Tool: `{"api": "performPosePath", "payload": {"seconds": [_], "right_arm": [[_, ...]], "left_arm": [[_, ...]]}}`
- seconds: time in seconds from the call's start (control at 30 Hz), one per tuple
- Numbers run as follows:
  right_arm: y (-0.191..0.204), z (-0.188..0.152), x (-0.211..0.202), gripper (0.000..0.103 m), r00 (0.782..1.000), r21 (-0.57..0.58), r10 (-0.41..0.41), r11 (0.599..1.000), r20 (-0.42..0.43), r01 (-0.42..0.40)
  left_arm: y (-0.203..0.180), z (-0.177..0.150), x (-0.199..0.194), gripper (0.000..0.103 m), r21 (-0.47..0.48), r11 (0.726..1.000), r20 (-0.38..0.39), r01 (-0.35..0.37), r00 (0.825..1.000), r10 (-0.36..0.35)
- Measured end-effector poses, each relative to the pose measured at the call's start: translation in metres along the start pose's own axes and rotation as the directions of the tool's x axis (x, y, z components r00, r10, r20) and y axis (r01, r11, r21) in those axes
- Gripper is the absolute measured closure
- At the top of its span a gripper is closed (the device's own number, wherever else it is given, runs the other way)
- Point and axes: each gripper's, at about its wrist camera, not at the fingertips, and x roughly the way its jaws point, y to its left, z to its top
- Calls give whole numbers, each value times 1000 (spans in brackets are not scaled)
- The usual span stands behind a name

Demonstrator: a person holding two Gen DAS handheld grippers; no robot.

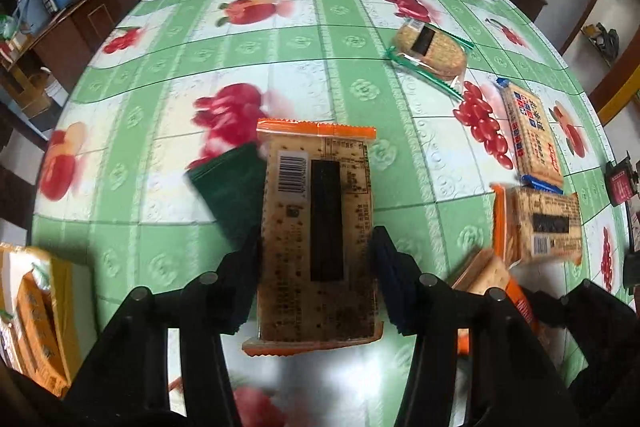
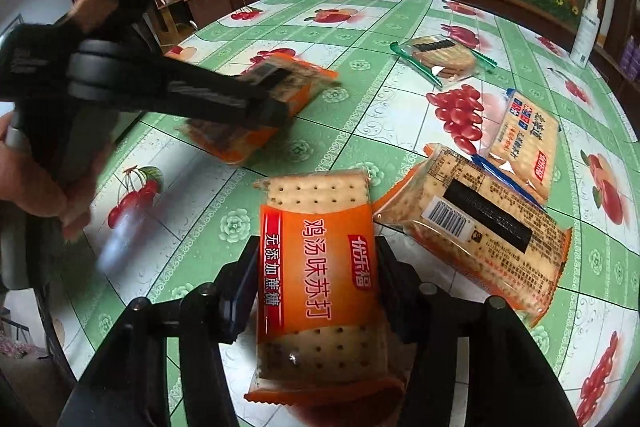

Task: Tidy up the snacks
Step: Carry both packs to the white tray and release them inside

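Both grippers are loaded, each with an orange soda-cracker pack.

Left gripper (image 1: 318,251): jaws pinch the long sides of the back-up orange pack (image 1: 318,227), barcode face showing. The pack sits over the middle of the table (image 1: 280,39), slightly toward the near edge. A dark green pack (image 1: 230,187) lies partly under its left side.

Right gripper (image 2: 316,287): jaws pinch the front-up orange pack (image 2: 318,275), printed face up, near the table's near edge. In the right wrist view the left gripper (image 2: 276,111) is seen from the side, on its pack.

Loose stock toward the right edge: another orange pack (image 2: 476,227), a blue-trimmed pack (image 2: 522,143) touching or overlapping it, and a green-trimmed pack (image 2: 440,61) farther back. An open yellow box (image 1: 36,311) sits at the near left corner; probable destination, unconfirmed.

Judgement on technique: crackers break easily, so grip just firmly enough to prevent slipping. Lift the left pack straight up to avoid dragging the green one. Keep the two packs apart in transit. Turn both to the same face and the same long axis before setting down.
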Motion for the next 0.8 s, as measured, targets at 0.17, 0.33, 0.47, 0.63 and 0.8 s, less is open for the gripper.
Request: {"api": "performPosePath", "payload": {"seconds": [0.17, 0.33, 0.47, 0.63, 0.8], "right_arm": [[9, 1, -8, 49, 1000, -3, 18, 1000, 25, -18], [22, 8, -16, 49, 998, -20, 27, 999, 52, -26], [35, 15, -25, 49, 996, -41, 38, 999, 82, -34], [55, 27, -32, 49, 993, -83, 54, 996, 109, -45], [79, 39, -35, 49, 988, -127, 88, 989, 126, -71]], "left_arm": [[14, -18, -22, 48, -23, 1000, 25, 12, 1000, -11], [25, -37, -50, 48, -36, 999, 74, 15, 997, -12], [34, -52, -70, 48, -49, 999, 117, -5, 993, 11], [51, -67, -95, 48, -69, 997, 172, -36, 984, 47], [72, -84, -113, 48, -96, 993, 206, -73, 974, 92]]}}
